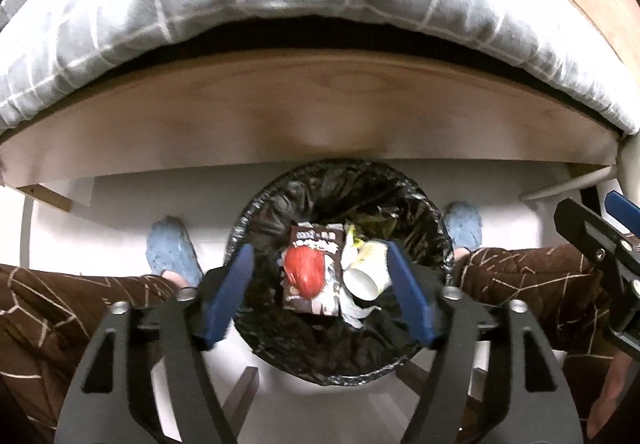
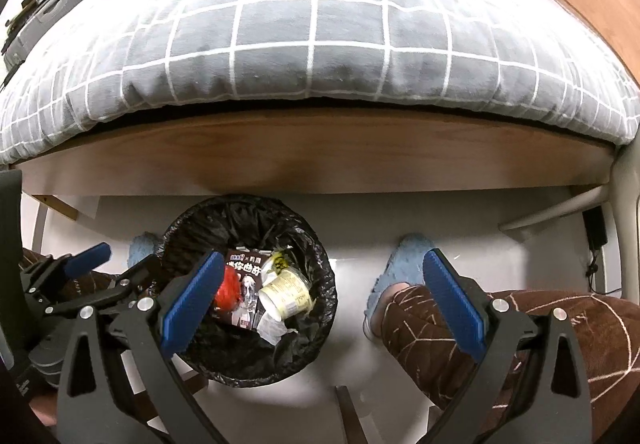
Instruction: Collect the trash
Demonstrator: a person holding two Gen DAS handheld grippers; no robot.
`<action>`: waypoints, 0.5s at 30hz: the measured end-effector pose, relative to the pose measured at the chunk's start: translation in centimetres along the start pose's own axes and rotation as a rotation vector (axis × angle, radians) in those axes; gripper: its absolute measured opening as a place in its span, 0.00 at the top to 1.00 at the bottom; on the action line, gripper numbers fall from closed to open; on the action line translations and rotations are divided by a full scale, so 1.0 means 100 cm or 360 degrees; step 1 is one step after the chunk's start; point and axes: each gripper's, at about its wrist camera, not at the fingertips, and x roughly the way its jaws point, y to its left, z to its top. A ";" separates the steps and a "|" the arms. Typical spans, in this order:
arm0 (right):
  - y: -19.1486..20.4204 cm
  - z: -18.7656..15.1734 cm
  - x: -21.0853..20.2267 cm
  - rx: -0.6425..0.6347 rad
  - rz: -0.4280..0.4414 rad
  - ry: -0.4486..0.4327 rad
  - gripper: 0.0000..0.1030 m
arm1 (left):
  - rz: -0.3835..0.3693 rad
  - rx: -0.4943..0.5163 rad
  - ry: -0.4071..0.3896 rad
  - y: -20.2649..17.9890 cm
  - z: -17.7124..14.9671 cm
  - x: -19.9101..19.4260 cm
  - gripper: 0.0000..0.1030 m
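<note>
Right gripper jaws wide apart, nothing between the pads, above floor. Bin with black liner holds cup, dark wrapper, red item. Left gripper beside bin. Bed behind.

Colours we see around the bin

We see a black bin liner, red wrapper, cream cup, grey quilt with white grid, brown trousers with pale lines, blue slippers.
</note>
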 end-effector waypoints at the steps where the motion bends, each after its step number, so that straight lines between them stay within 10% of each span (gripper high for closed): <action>1: 0.001 0.001 -0.002 0.0001 0.0014 -0.0010 0.07 | 0.0007 -0.0006 -0.0010 0.002 0.000 -0.002 0.22; 15: 0.012 0.014 -0.087 -0.0042 0.0092 -0.0296 0.07 | 0.0026 -0.0028 -0.0337 0.029 0.006 -0.106 0.06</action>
